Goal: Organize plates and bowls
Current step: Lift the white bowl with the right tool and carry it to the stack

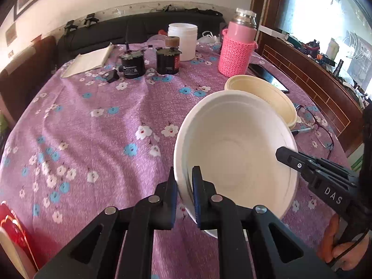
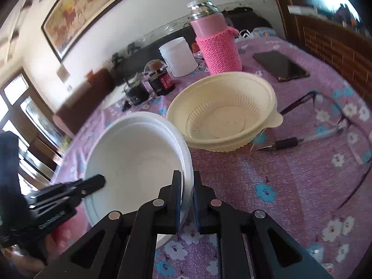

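Between both sets of fingers: white bowl (image 1: 234, 153), opposite rims clamped, tilted. Left gripper (image 1: 184, 197) and right gripper (image 2: 187, 200) share the load, likely to nest it in the cream bowl (image 2: 223, 114) just beyond.

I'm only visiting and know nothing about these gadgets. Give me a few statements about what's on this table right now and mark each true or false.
1. Both grippers pinch the white bowl's rim. True: left gripper, right gripper.
2. The cream bowl is upside down. False: it sits open side up.
3. A phone lies on the purple tablecloth. True.
4. The pink bottle lies on its side. False: it stands upright.
5. Eyeglasses sit inside the cream bowl. False: they lie on the cloth beside it.
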Available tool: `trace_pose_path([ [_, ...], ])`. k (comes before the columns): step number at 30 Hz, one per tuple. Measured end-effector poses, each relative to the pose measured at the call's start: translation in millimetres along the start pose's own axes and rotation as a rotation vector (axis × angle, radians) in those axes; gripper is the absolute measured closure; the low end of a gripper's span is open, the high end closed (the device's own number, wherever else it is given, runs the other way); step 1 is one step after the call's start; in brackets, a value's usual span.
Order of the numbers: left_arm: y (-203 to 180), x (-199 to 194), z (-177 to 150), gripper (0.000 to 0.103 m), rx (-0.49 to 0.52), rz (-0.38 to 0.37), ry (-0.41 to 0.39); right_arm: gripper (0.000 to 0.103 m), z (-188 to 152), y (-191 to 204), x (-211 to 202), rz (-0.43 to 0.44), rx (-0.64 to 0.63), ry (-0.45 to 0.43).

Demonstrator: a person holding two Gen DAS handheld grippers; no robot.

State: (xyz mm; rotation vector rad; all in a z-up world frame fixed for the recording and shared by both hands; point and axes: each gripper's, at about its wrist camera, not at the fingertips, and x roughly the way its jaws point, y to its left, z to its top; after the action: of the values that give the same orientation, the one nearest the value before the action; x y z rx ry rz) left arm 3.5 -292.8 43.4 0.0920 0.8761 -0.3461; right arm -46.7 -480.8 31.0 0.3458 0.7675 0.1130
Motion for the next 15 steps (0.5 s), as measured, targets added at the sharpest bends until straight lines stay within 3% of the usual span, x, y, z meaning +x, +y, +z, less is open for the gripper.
trace_pose_path([
  [4,-2,-20,-12,0.091,-0.014,0.022,-0.006,0.093,-4,16,-18,-0.013,-0.064,-0.028],
  [8,3,-57,-25,0.089,-0.012,0.072,-0.068,0.093,-11,26,-32,0.048,-0.072,-0.013],
  [10,9,-77,-34,0.082,-0.019,0.086,-0.088,0.093,-13,43,-48,0.087,-0.122,-0.045],
  [15,42,-135,-65,0.08,-0.079,0.138,-0.161,0.093,-23,97,-81,0.18,-0.212,-0.091],
])
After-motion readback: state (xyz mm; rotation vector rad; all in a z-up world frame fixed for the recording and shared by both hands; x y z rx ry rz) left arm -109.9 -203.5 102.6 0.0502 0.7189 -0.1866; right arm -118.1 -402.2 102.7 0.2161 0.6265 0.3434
